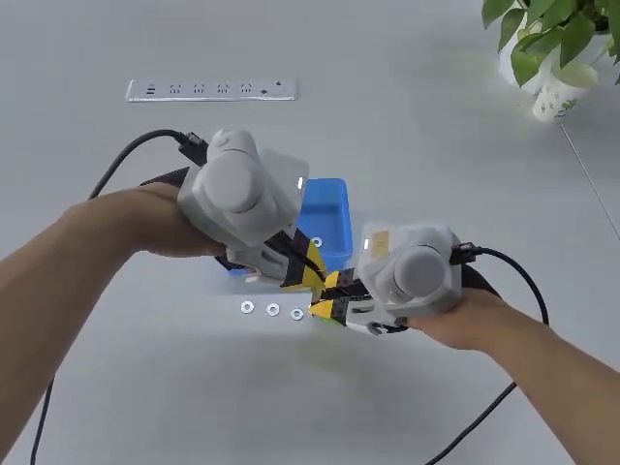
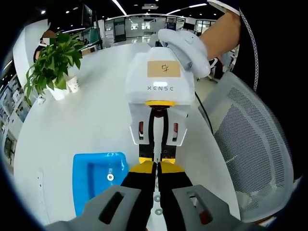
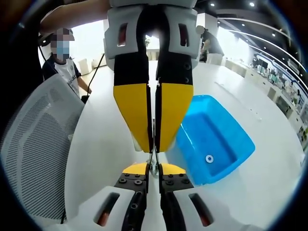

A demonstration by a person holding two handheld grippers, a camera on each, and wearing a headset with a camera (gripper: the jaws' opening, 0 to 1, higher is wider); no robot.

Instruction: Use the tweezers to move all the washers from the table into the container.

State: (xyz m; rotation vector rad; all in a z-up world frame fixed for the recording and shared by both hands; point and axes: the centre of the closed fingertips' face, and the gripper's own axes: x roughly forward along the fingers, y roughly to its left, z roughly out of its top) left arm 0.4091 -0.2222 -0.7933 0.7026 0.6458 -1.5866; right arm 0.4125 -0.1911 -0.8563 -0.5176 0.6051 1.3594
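Work is barely started: one washer sits in the box, three washers wait on the table at nine o'clock from the right gripper, and it and the left gripper both pinch the tweezers.

Washers lie on table before the container.

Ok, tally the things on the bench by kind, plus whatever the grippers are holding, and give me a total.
blue container: 1
washers: 4 in sight, 3 loose on the bench, 1 in the blue container
tweezers: 1
power strip: 1
potted plant: 1
total: 8
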